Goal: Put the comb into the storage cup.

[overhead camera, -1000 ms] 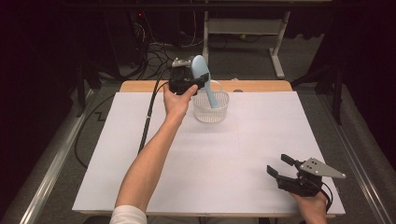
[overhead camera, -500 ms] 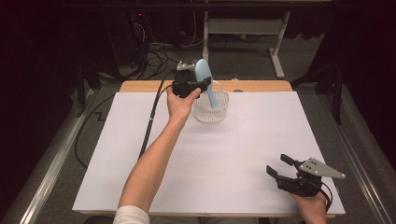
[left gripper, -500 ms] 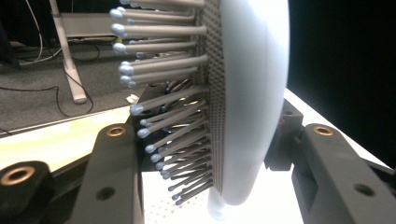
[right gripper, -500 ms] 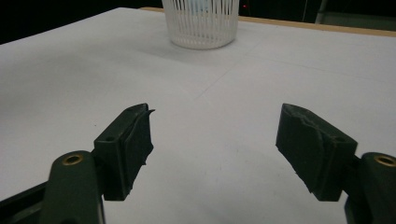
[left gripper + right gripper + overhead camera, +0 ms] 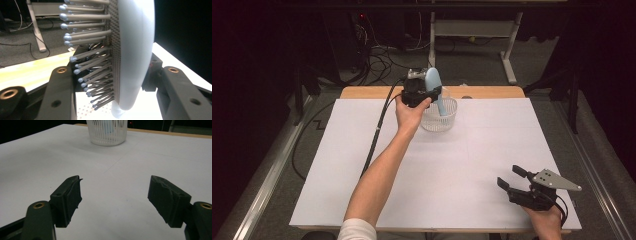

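Observation:
A pale blue hairbrush (image 5: 435,89) stands tilted with its handle down inside a white slatted basket (image 5: 442,120) at the far middle of the table. My left gripper (image 5: 424,90) is shut on the brush head, beside the basket's left rim. In the left gripper view the brush (image 5: 130,50) sits between the two jaws, its grey bristles (image 5: 87,50) pointing left. My right gripper (image 5: 511,179) rests open near the table's front right corner, nothing between its fingers (image 5: 71,195). Far ahead in the right gripper view stands the basket (image 5: 107,132).
The table is covered by a white sheet (image 5: 452,165), with a wooden edge (image 5: 492,92) at the back. A black cable (image 5: 379,125) trails from the left gripper across the sheet's left part. Table legs and cables lie on the floor beyond.
The left hand has drifted slightly with the brush at the basket; its handle stays in the basket. The right gripper has not moved.

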Demonstrator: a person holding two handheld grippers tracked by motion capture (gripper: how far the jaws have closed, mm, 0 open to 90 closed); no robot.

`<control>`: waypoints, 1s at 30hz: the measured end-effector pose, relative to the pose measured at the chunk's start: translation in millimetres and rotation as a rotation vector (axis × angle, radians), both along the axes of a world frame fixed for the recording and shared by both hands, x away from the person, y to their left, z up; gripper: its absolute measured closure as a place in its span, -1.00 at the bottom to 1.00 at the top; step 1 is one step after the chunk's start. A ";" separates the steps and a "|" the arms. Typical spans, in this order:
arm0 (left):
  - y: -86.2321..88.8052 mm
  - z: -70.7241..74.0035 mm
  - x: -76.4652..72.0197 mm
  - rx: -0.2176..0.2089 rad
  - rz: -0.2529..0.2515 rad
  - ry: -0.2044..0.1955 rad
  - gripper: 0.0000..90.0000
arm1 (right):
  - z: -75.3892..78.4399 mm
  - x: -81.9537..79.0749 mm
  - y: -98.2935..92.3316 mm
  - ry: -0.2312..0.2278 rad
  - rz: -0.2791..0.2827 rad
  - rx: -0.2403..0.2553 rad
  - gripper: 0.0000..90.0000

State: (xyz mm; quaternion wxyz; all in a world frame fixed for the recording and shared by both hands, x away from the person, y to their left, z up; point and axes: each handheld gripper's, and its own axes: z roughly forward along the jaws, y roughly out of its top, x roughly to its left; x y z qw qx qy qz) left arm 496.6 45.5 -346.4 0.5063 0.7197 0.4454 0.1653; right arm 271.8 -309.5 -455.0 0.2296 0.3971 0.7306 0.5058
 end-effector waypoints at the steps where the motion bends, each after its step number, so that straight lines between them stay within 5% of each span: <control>1: -0.6 -0.8 0.5 0.004 0.000 0.002 0.14 | 0.0 -0.1 0.1 -0.001 0.001 -0.002 -0.39; 30: -2.4 -19.3 5.5 0.029 0.011 0.040 0.11 | -0.6 0.5 1.7 0.004 0.001 -0.005 -0.40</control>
